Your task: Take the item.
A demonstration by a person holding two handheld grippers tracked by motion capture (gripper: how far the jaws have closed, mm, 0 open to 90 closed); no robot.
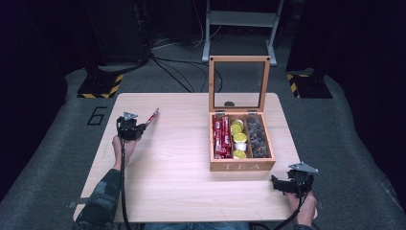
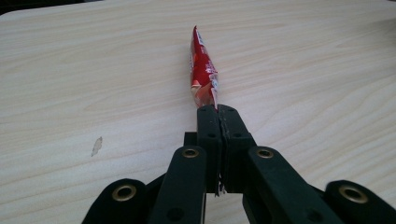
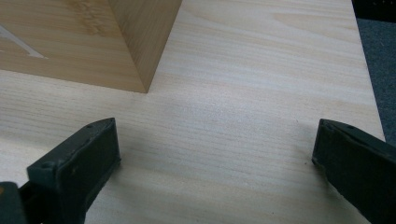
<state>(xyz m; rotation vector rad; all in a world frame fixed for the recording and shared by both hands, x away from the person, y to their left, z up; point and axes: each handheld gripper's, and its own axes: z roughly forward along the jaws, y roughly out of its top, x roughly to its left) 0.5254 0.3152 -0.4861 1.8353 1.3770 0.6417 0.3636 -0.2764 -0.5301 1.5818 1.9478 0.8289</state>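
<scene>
My left gripper [image 1: 142, 127] [image 2: 218, 110] is shut on one end of a slim red sachet [image 1: 152, 116] [image 2: 202, 70], which sticks out ahead of the jaws just above the left part of the wooden table [image 1: 172, 158]. A wooden box marked TEA [image 1: 242, 165] stands at the table's right with its glass lid [image 1: 238, 85] upright. It holds red sachets [image 1: 221, 136], yellow-lidded pots [image 1: 238, 139] and dark packets [image 1: 256, 139] in three compartments. My right gripper [image 1: 277, 182] [image 3: 215, 154] rests near the front right edge, open and holding nothing, its jaws facing the box's corner [image 3: 140, 60].
The table's right edge [image 3: 369, 93] lies close beside my right gripper, with grey floor beyond. A small pale chip [image 2: 96, 145] marks the tabletop near my left gripper. A metal stand [image 1: 239, 28] and cables lie on the floor behind the table.
</scene>
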